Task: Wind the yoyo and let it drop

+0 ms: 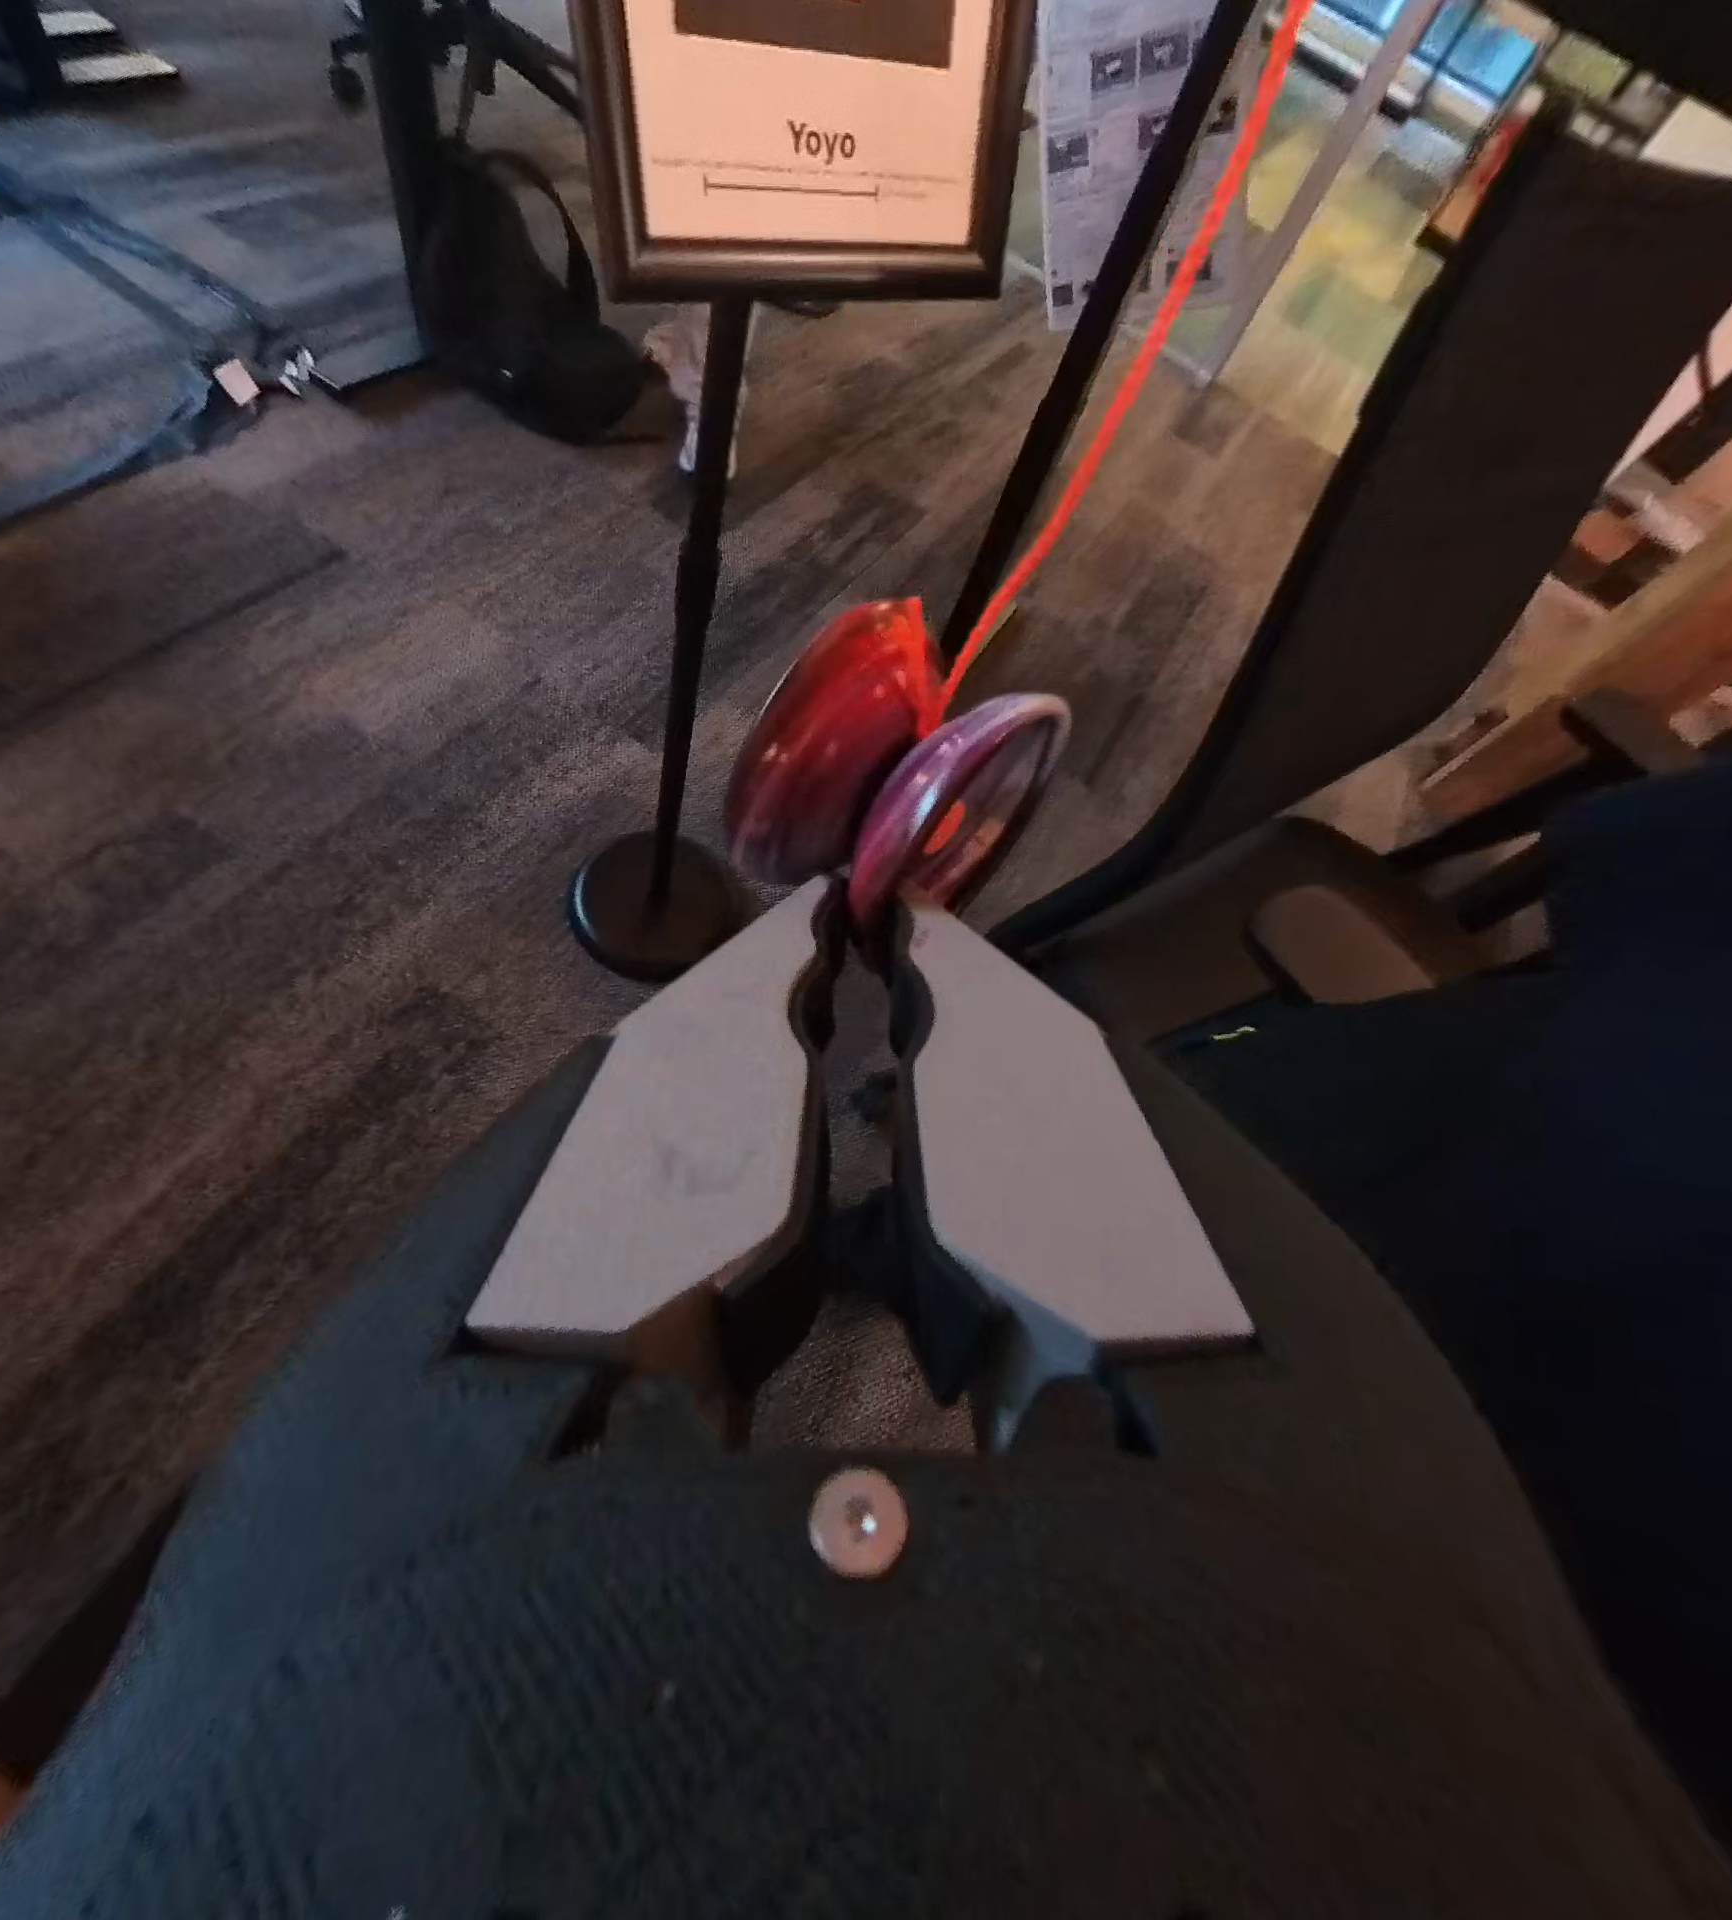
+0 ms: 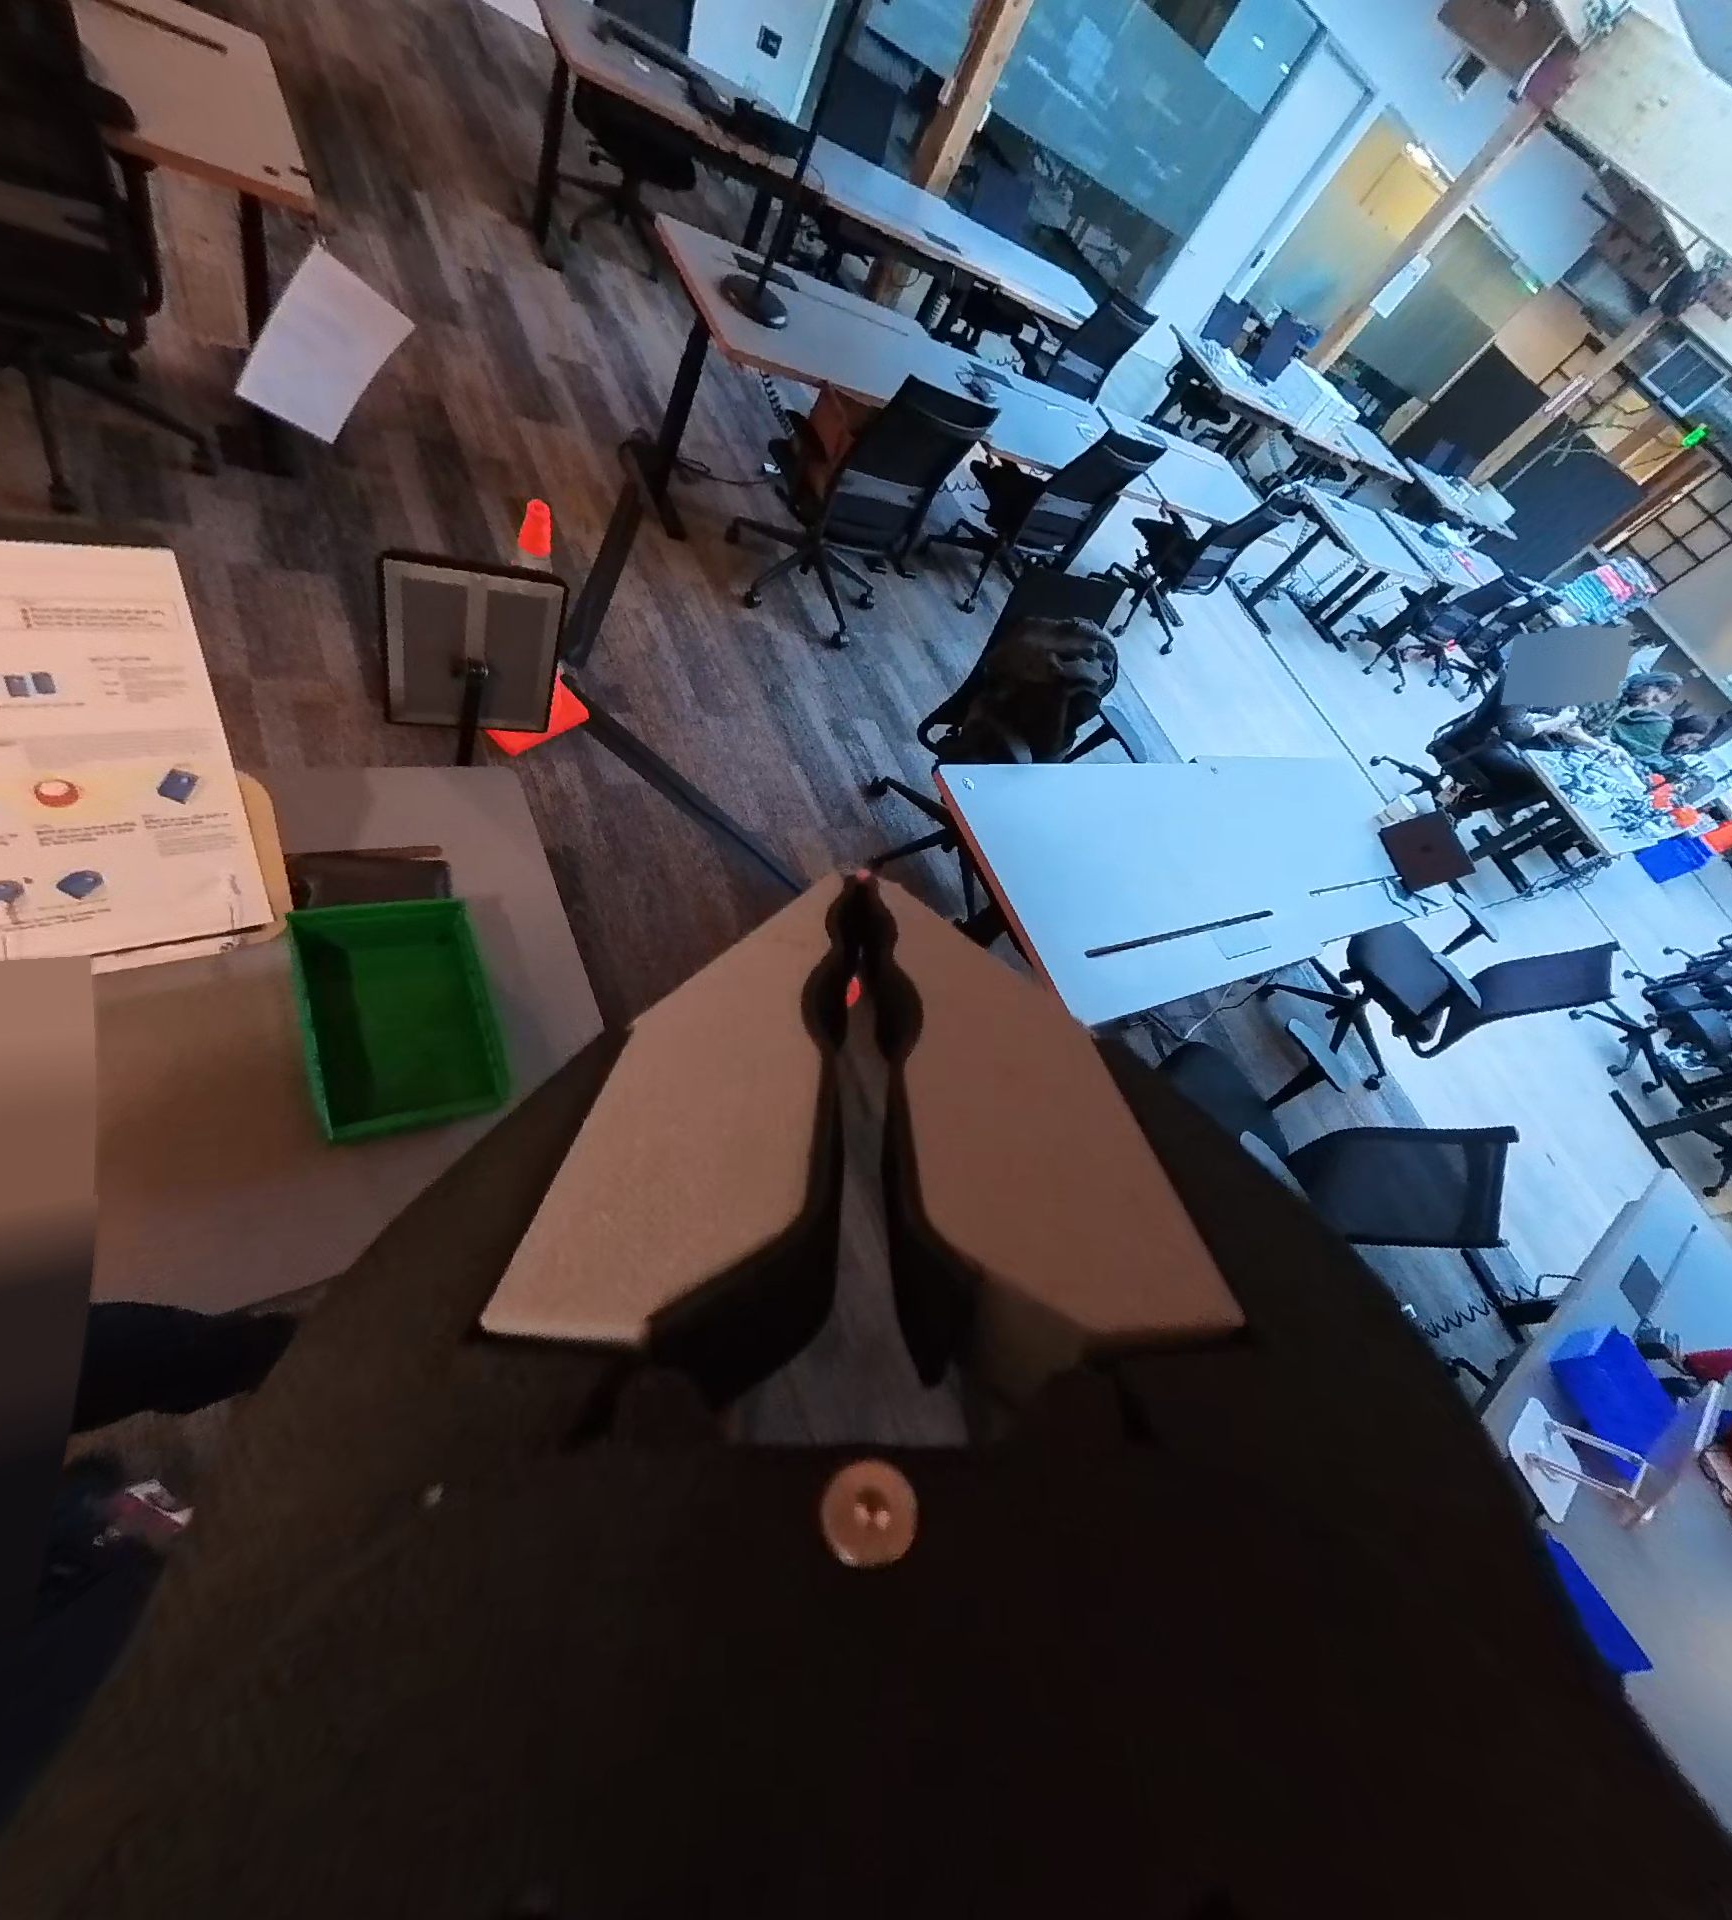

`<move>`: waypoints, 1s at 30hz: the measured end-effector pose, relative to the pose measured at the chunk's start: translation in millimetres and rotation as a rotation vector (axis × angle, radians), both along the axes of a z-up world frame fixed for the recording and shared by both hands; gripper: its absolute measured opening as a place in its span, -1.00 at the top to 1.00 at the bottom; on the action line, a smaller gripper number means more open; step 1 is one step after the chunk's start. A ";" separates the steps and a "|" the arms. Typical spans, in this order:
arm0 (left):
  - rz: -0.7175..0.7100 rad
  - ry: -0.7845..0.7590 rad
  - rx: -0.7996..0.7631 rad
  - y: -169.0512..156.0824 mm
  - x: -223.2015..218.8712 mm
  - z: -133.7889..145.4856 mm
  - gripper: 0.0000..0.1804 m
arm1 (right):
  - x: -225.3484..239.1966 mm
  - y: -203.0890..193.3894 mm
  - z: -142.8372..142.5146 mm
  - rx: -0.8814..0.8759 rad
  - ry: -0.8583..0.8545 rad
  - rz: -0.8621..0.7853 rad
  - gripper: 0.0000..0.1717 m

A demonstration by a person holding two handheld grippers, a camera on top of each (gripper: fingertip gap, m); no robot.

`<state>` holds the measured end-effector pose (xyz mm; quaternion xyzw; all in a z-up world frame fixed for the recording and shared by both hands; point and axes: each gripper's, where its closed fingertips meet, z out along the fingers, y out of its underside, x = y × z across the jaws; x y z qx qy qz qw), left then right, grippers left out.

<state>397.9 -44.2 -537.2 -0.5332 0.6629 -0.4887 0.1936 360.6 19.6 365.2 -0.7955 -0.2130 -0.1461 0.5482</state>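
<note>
In the left wrist view a red and purple yoyo hangs in the air just past my left gripper. The left fingertips are closed on the lower rim of the yoyo's purple half. A taut red string runs from the yoyo's groove up and to the right, out of the top of the frame. In the right wrist view my right gripper is shut, with small bits of the red string showing between its pads. The yoyo is not visible in the right wrist view.
A framed sign on a black floor stand is behind the yoyo, with a dark chair to the right. Below the right gripper are a green bin on a grey table, an orange cone and a white desk. My right fingertips sit around 90 cm from my left ones.
</note>
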 end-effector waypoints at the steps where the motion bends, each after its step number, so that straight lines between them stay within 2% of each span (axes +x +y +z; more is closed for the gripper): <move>1: -0.010 0.002 0.009 -2.4 -1.2 2.0 0.96 | 4.0 -1.1 -2.4 -0.005 0.000 -0.007 1.00; 4: -0.015 0.050 0.059 -1.8 -7.4 -0.6 0.96 | 22.0 -7.3 -18.8 -0.036 -0.001 -0.031 1.00; 8: 0.054 0.083 0.177 20.9 -25.8 3.2 0.97 | 75.9 -26.3 -70.4 -0.131 -0.014 -0.116 1.00; 10: 0.114 0.125 0.291 49.9 -45.1 1.3 0.97 | 111.8 -45.4 -101.6 -0.171 0.030 -0.158 1.00; 12: 0.218 0.160 0.405 94.8 -74.0 2.8 0.97 | 147.4 -75.1 -135.0 -0.198 0.107 -0.178 1.00; 14: 0.339 0.180 0.415 141.6 -109.2 11.8 0.97 | 190.7 -115.4 -170.5 -0.214 0.174 -0.232 1.00; 17: 0.499 0.177 0.378 205.0 -160.0 36.2 0.97 | 251.2 -179.4 -231.2 -0.191 0.345 -0.303 1.00; 20: 0.590 0.103 0.319 247.0 -192.4 74.8 0.97 | 291.2 -234.0 -320.2 -0.213 0.519 -0.322 1.00; 22: 0.627 0.020 0.286 264.7 -203.1 109.1 0.97 | 295.1 -259.3 -385.3 -0.233 0.646 -0.274 1.00; 25: 0.557 -0.142 0.249 259.4 -194.7 167.2 0.97 | 264.6 -277.5 -488.6 -0.305 0.780 -0.142 1.00; 27: 0.386 -0.232 0.227 224.9 -173.3 201.0 0.97 | 226.6 -273.6 -551.3 -0.348 0.831 -0.040 1.00; 30: 0.142 -0.321 0.253 163.9 -141.8 235.5 0.97 | 162.2 -253.3 -624.6 -0.368 0.836 0.109 1.00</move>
